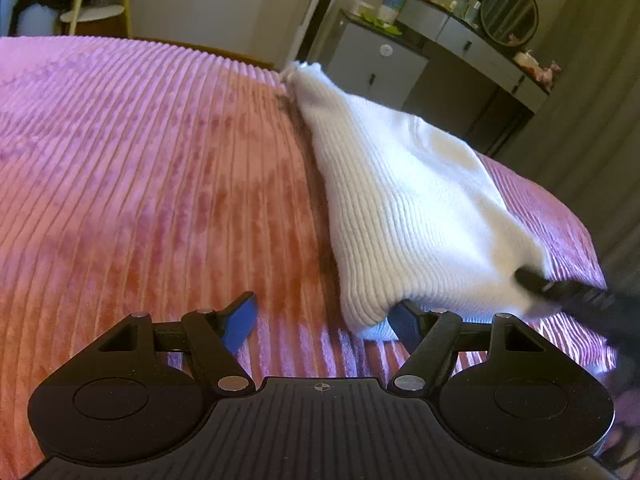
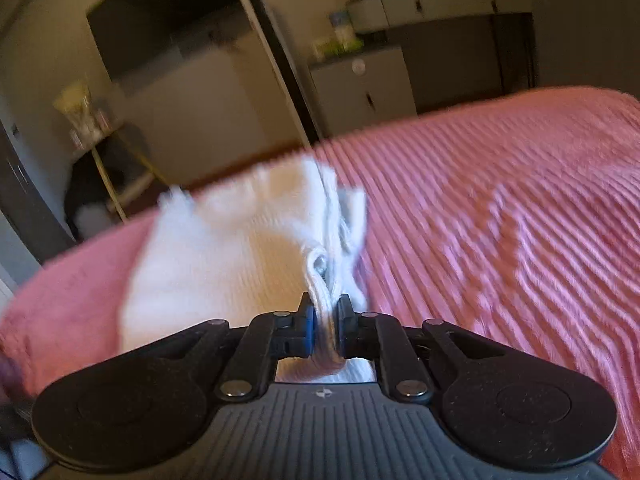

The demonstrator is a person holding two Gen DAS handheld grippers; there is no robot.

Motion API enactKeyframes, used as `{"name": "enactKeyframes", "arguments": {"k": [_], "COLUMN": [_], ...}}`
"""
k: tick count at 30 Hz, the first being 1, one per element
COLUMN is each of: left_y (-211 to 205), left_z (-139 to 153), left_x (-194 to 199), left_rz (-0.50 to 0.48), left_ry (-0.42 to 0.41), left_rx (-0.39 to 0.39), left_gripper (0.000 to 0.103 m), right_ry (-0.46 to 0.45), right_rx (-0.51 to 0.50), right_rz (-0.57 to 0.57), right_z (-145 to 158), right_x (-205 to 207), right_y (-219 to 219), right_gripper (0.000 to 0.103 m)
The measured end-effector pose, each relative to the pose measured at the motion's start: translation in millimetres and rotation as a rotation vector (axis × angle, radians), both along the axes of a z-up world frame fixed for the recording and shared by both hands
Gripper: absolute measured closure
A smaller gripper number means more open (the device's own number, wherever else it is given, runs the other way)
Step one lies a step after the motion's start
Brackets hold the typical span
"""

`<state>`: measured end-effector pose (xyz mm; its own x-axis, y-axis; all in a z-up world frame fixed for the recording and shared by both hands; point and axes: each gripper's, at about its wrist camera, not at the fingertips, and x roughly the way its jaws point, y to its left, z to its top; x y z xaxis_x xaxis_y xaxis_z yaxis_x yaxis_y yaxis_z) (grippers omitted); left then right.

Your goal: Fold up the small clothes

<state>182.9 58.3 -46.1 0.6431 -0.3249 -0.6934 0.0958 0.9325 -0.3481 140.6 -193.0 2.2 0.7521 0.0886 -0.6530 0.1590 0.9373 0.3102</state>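
Observation:
A small white ribbed knit garment (image 1: 404, 200) lies on the pink ribbed bedspread (image 1: 140, 168). My left gripper (image 1: 324, 320) is open just in front of the garment's near corner; its right finger touches or slips under that corner. My right gripper (image 2: 325, 322) is shut on a bunched white edge of the garment (image 2: 224, 264) and lifts it off the bedspread (image 2: 500, 220). The right gripper also shows as a dark blurred shape at the garment's right corner in the left wrist view (image 1: 560, 288).
A grey dresser (image 1: 432, 52) with a round mirror (image 1: 508, 12) and small bottles stands beyond the bed. A doorway and a stool (image 2: 120, 176) stand past the bed's far edge. The bed edge drops off at the right (image 1: 592, 240).

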Motion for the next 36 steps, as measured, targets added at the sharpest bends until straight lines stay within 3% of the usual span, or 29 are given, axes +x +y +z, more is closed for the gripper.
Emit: {"name": "enactKeyframes", "arguments": {"k": [2, 6, 9, 13, 15, 20, 24, 28, 33, 36], "left_y": [0, 7, 9, 9, 13, 13, 3, -1, -4, 1], "left_z": [4, 23, 34, 50, 57, 45, 25, 14, 9, 7], "left_x": [0, -6, -8, -17, -20, -5, 7, 11, 13, 14], "left_rz": [0.000, 0.006, 0.021, 0.058, 0.074, 0.106, 0.105, 0.081, 0.071, 0.081], "left_ry": [0.003, -0.057, -0.126, -0.225, -0.265, -0.218, -0.181, -0.166, -0.172, -0.157], "left_rx": [0.018, 0.019, 0.025, 0.092, 0.076, 0.001, 0.058, 0.072, 0.091, 0.082], "left_gripper": [0.028, 0.028, 0.027, 0.025, 0.022, 0.021, 0.021, 0.017, 0.012, 0.012], "right_ry": [0.062, 0.037, -0.031, -0.101, -0.121, -0.109, -0.113, -0.013, -0.031, -0.061], "right_rx": [0.006, -0.012, -0.074, -0.114, -0.144, -0.231, -0.299, -0.489, -0.447, -0.414], "right_rz": [0.040, 0.070, 0.051, 0.064, 0.076, 0.176, 0.199, 0.166, 0.137, 0.135], "right_z": [-17, 2, 25, 45, 48, 40, 28, -14, -16, 0], "right_x": [6, 2, -4, 16, 33, 89, 128, 151, 151, 135], "right_y": [3, 1, 0, 7, 11, 32, 46, 45, 33, 37], "right_gripper": [0.092, 0.082, 0.072, 0.072, 0.072, 0.076, 0.076, 0.082, 0.082, 0.082]}}
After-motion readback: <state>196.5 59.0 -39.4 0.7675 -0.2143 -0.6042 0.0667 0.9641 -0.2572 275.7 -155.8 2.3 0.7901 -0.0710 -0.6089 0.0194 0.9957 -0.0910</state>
